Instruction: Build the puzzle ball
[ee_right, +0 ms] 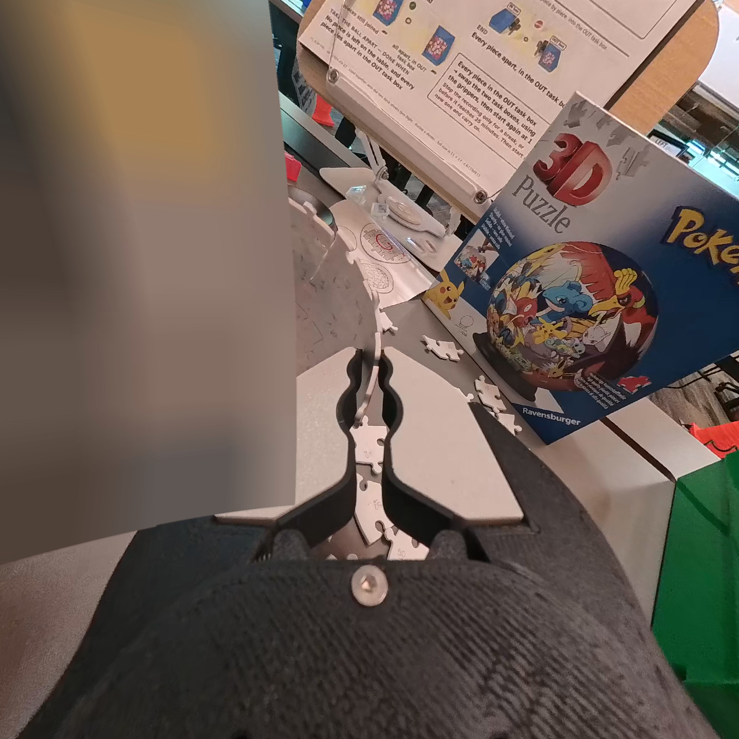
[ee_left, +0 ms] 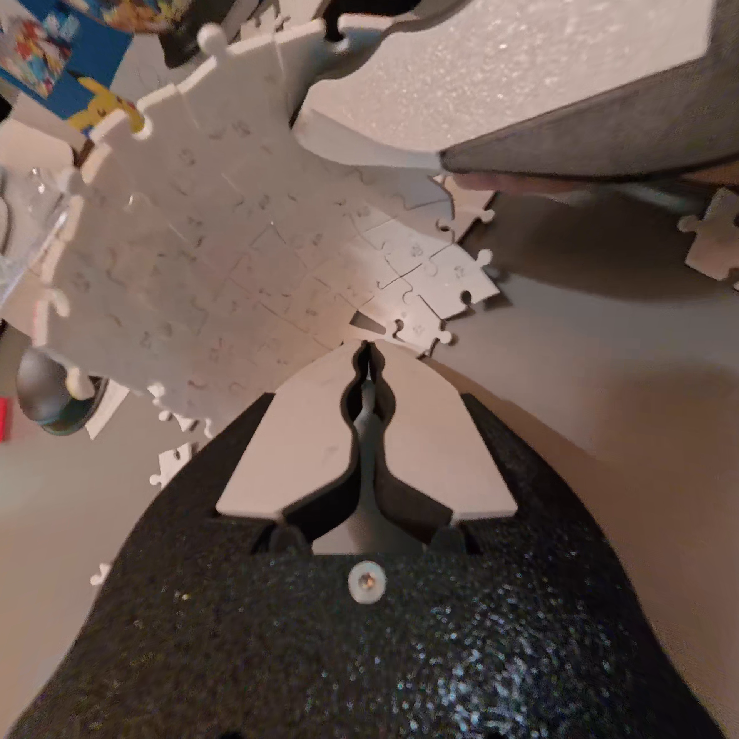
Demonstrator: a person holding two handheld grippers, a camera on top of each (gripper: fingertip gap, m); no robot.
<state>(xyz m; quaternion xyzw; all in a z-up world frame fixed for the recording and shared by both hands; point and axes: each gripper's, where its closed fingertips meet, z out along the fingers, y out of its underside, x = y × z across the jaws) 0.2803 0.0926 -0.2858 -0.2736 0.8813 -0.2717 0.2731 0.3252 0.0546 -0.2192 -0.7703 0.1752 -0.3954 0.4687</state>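
Note:
A large curved shell of joined white puzzle pieces (ee_left: pixel 200 260) fills the middle of the left wrist view, its numbered inner side towards the camera. My left gripper (ee_left: pixel 367 348) is shut, and its tips lie at the shell's lower edge. Beside them a piece (ee_left: pixel 424 330) has parted slightly from its neighbours. My right gripper (ee_right: pixel 370 356) is shut on the shell's rim (ee_right: pixel 376 340), which runs edge-on between its fingers. One of its grey fingers (ee_left: pixel 520 80) shows at the top right of the left wrist view, lying on the shell.
Loose white pieces (ee_right: pixel 442 344) (ee_right: pixel 490 394) (ee_left: pixel 716 240) lie on the grey table (ee_right: pixel 408 332). A blue puzzle box (ee_right: pixel 600 280) stands to the right. Behind it is a printed sheet on a stand (ee_right: pixel 440 80). A green box (ee_right: pixel 700 580) sits at the right edge. Tip to tip, the grippers are about 9 cm apart.

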